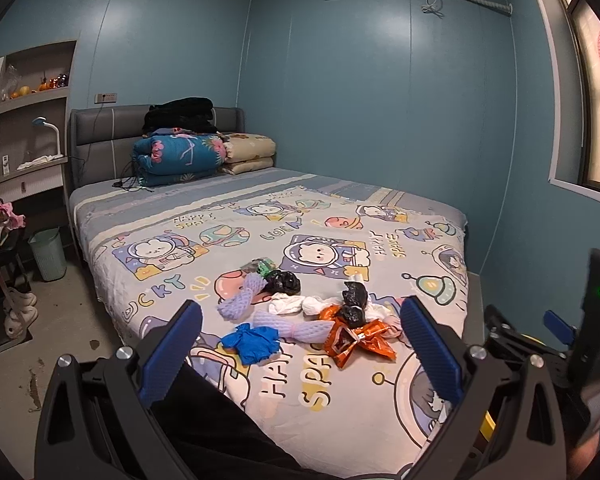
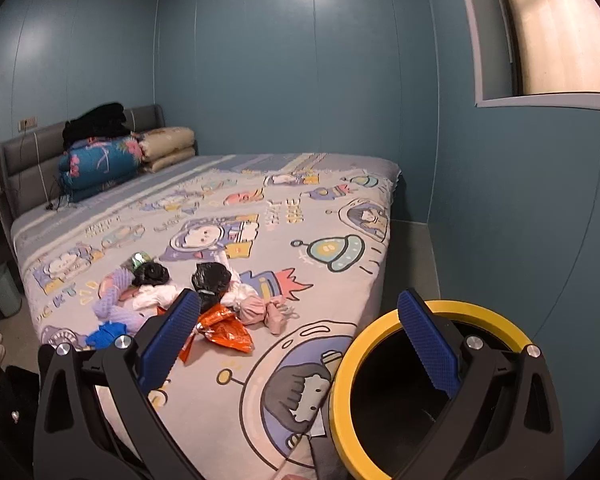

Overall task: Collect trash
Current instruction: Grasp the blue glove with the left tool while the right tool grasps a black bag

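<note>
So both grippers are hanging above the foot of the bed (image 1: pixel 340 216), and neither has hold of anything. The left gripper (image 1: pixel 300 328) has its blue pads spread wide, with the trash pile showing in the gap between them. The right gripper (image 2: pixel 298 328) is just as wide open, with one finger in front of the pile and the other over the bin (image 2: pixel 342 364).

The trash sits in a loose cluster on the cartoon space bedsheet, near the foot end. From the left wrist view you get a crumpled blue glove (image 1: pixel 252 342) closest to the camera, an orange foil wrapper (image 1: pixel 356 340) just beside it, and purple foam netting (image 1: pixel 240 292) curling around the left side. Behind those are two knotted black bags (image 1: pixel 354 300) (a third black one (image 1: pixel 284 282) sits further left beside something green and shiny), plus white crumpled tissue (image 1: pixel 286 303) in the middle. In the right wrist view there's also a pinkish bundle (image 2: pixel 260 310) at the right edge of the pile, touching the wrapper.

That bin has a yellow rim and a dark inside, standing right at the bed's corner, near the pile but apart from it. Folded quilts (image 1: pixel 180 156) are stacked at the headboard, well away from the trash, and a pale green wastebasket (image 1: pixel 48 254) stands on the floor at the bed's far side.
</note>
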The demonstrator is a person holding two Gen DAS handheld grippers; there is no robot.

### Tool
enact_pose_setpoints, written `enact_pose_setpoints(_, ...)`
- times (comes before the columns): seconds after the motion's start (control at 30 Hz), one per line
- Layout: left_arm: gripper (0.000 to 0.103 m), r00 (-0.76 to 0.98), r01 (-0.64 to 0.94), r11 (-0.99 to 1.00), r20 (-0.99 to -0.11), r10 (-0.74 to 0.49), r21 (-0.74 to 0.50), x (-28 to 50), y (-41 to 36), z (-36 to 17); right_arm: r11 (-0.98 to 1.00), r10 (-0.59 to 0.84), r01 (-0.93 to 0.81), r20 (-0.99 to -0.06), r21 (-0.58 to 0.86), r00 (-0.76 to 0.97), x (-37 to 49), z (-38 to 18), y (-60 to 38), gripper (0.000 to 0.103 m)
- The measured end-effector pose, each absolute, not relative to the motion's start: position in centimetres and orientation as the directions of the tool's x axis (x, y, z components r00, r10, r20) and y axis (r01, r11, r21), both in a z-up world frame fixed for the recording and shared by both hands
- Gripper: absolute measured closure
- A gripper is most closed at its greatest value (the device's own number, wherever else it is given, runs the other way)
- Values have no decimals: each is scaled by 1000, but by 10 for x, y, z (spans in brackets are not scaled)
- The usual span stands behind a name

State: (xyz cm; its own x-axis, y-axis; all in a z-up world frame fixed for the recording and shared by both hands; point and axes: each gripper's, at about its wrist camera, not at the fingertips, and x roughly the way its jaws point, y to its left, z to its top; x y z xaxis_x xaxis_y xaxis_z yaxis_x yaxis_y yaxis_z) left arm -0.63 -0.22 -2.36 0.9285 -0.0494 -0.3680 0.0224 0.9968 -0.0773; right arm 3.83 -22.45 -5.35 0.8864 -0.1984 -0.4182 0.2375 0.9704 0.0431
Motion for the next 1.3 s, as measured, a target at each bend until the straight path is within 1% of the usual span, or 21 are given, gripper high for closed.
enact_pose_setpoints(0.13, 7, 923, 36, 996, -379, -66, -86, -1, 0, -21, 977, -173, 209, -413, 45, 894, 56, -53, -227, 8)
enact_pose_setpoints(0.23, 7, 919, 52, 990, -381, -99, -132, 1, 9, -21, 980, -163, 195, -400, 41, 902, 70, -49, -227, 8)
enact_pose_setpoints(0.43, 7, 889, 67, 978, -433, -148, -196, 15, 22, -31, 987, -118, 152, -394, 56, 911, 105, -38, -229, 8)
enact_pose_setpoints(0.57, 7, 882, 60, 969, -441, -164, -240, 25, 35, -34, 995, -17, 61, -457, 82, 889, 139, -41, -222, 8)
enact_pose_setpoints(0.63, 7, 880, 56, 966, -444, -167, -251, 35, 46, -34, 994, 32, 24, -513, 103, 858, 162, -47, -218, 8)
enact_pose_setpoints(0.7, 7, 867, 72, 976, -471, -162, -204, 50, 52, -37, 992, 55, 21, -578, 124, 814, 183, -56, -217, 8)
enact_pose_setpoints(0.8, 7, 836, 86, 994, -537, -111, -71, 83, 58, -48, 986, 105, 2, -628, 167, 772, 205, -66, -216, 8)
enact_pose_setpoints(0.9, 7, 803, 89, 996, -590, -89, -29, 111, 67, -62, 976, 165, -23, -663, 217, 730, 229, -77, -214, 8)
enact_pose_setpoints(0.93, 7, 780, 93, 995, -620, -86, -21, 125, 71, -69, 973, 177, -27, -674, 227, 717, 235, -81, -213, 8)
enact_pose_setpoints(1.0, 7, 738, 92, 996, -670, -80, -18, 147, 78, -83, 968, 203, -32, -703, 249, 681, 248, -88, -212, 8)
enact_pose_setpoints(1.03, 7, 695, 86, 996, -714, -80, -28, 164, 83, -94, 962, 232, -42, -722, 271, 652, 256, -93, -211, 8)
enact_pose_setpoints(1.13, 7, 629, 88, 994, -769, -111, -71, 192, 93, -118, 951, 283, -69, -757, 302, 589, 275, -101, -202, 8)
enact_pose_setpoints(1.27, 7, 596, 143, 985, -787, -160, -92, 210, 90, -139, 937, 328, -69, -798, 342, 506, 298, -117, -196, 8)
enact_pose_setpoints(1.3, 7, 593, 153, 984, -788, -165, -90, 212, 87, -142, 928, 351, -63, -804, 368, 481, 305, -123, -195, 11)
